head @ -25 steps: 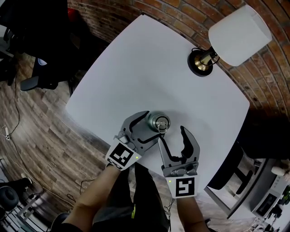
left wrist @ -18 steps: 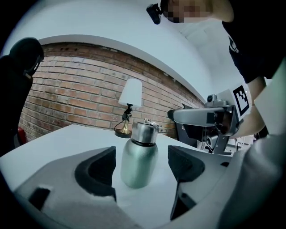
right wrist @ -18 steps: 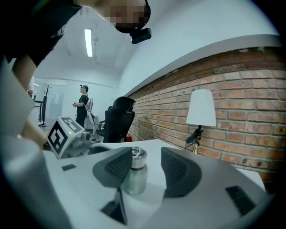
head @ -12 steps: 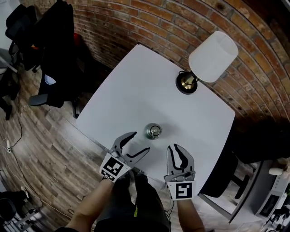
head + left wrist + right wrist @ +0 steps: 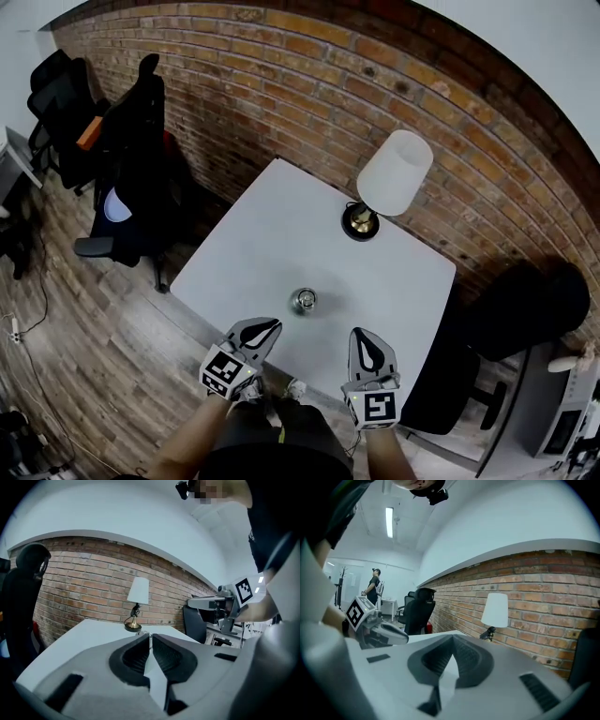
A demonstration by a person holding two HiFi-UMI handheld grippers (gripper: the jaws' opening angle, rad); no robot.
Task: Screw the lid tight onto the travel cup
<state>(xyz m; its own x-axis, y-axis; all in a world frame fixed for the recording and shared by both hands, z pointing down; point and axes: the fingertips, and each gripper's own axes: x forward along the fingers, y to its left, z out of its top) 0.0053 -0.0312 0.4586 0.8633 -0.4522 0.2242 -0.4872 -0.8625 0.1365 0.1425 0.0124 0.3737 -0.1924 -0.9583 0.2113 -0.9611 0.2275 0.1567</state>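
The metal travel cup [image 5: 304, 300] with its lid on stands alone on the white table [image 5: 281, 225], near the front edge. My left gripper [image 5: 274, 324] hangs over that edge, left of and short of the cup, apart from it. My right gripper [image 5: 361, 332] is to the cup's right, also clear of it. Both pairs of jaws have just been closing and now meet with nothing between them. In the left gripper view the shut left gripper [image 5: 150, 634] hides most of the cup. The shut right gripper [image 5: 453, 637] shows no cup in its own view.
A table lamp [image 5: 392, 174] with a white shade stands at the table's far side by the brick wall [image 5: 309, 75]. Black office chairs [image 5: 141, 122] are on the floor at left, and a dark chair [image 5: 525, 309] at right. A person [image 5: 374, 585] stands far off.
Both grippers let go of the cup, drew back toward me and rose. Their jaws went from wide open to shut. The cup stayed standing on the table.
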